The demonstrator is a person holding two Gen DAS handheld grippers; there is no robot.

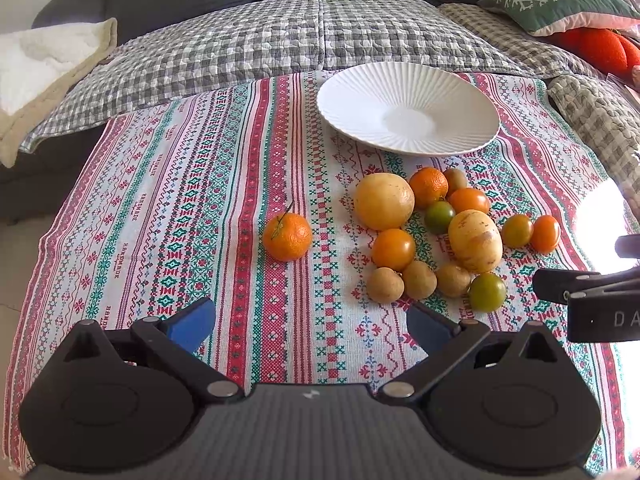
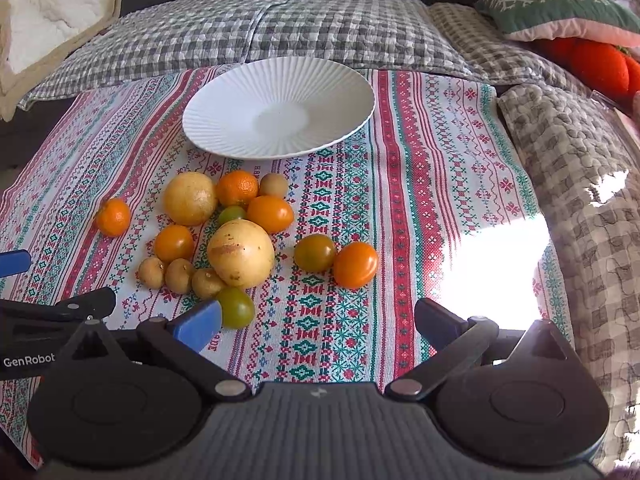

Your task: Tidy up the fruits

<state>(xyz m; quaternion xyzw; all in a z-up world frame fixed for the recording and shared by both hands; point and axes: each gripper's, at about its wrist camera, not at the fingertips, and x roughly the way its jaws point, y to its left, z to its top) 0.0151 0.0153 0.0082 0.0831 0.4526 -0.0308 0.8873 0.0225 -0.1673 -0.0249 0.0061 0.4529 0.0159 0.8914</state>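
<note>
A white ribbed plate lies empty at the far side of a patterned cloth. In front of it sits a cluster of fruits: two large yellow fruits, orange and green tomatoes, several small brown fruits. A lone tangerine lies left of the cluster. My left gripper is open and empty, short of the tangerine. My right gripper is open and empty, short of the cluster, its left finger beside a green tomato.
The patterned cloth lies over a checked quilt on a grey sofa. A green cushion and an orange plush lie at the far right, a white blanket at the far left.
</note>
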